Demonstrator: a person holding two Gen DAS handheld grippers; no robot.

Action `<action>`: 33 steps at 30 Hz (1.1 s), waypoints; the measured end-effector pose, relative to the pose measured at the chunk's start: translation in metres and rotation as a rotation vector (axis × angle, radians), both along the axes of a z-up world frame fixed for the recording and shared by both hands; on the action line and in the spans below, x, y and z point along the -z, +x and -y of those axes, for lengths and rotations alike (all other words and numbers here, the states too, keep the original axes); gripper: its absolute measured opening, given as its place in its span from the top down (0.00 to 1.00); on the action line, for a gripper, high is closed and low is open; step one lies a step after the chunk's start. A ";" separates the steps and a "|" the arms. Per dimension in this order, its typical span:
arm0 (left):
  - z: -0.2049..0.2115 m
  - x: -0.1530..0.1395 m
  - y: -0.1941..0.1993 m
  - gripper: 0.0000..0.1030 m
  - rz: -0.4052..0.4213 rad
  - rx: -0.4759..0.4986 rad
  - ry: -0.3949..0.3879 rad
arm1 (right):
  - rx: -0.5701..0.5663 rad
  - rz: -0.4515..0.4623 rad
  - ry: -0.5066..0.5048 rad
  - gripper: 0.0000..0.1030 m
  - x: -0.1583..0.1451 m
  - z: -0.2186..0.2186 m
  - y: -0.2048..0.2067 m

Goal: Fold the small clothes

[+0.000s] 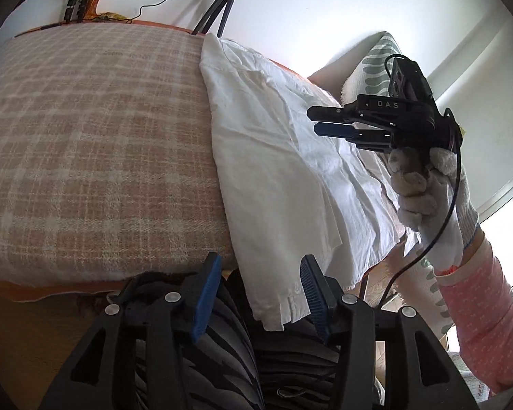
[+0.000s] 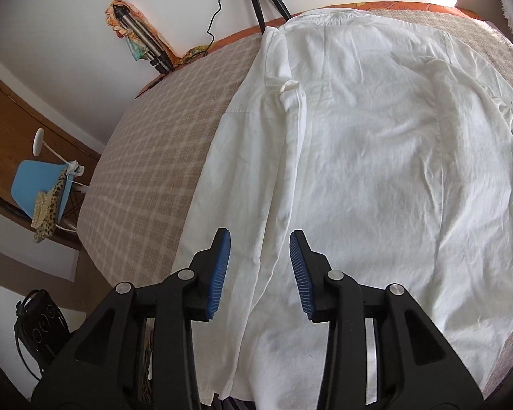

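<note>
A white long-sleeved shirt (image 2: 376, 157) lies spread on a beige checked cloth (image 2: 147, 143), its left side and sleeve folded in over the body. It also shows in the left wrist view (image 1: 277, 157), with its hem hanging over the near edge. My left gripper (image 1: 261, 294) is open and empty at the near edge, beside the hanging hem. My right gripper (image 2: 260, 273) is open and empty, held above the shirt's lower left part. In the left wrist view it (image 1: 313, 121) hovers over the shirt in a gloved hand.
The checked cloth (image 1: 95, 157) covers a raised surface with an orange edge. A tripod (image 1: 219, 7) stands behind it by the white wall. A blue chair (image 2: 41, 184) with patterned fabric sits at the left. A striped dark fabric (image 1: 229, 358) lies below the left gripper.
</note>
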State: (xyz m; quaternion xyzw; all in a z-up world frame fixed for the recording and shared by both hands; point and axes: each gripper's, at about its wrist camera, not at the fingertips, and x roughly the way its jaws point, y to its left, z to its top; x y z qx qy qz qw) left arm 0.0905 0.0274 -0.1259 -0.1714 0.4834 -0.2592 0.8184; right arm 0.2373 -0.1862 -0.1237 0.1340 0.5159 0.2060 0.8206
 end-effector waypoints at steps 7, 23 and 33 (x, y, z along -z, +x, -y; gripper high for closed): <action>0.013 0.028 0.007 0.87 -0.122 -0.004 -0.105 | -0.020 0.008 -0.038 0.63 0.016 -0.011 -0.048; 0.005 -0.033 -0.037 0.66 0.130 0.001 0.183 | -0.057 0.086 -0.111 0.62 0.008 -0.024 -0.077; 0.053 -0.083 -0.017 0.30 0.343 0.021 0.240 | 0.098 0.217 -0.104 0.39 -0.034 0.068 -0.091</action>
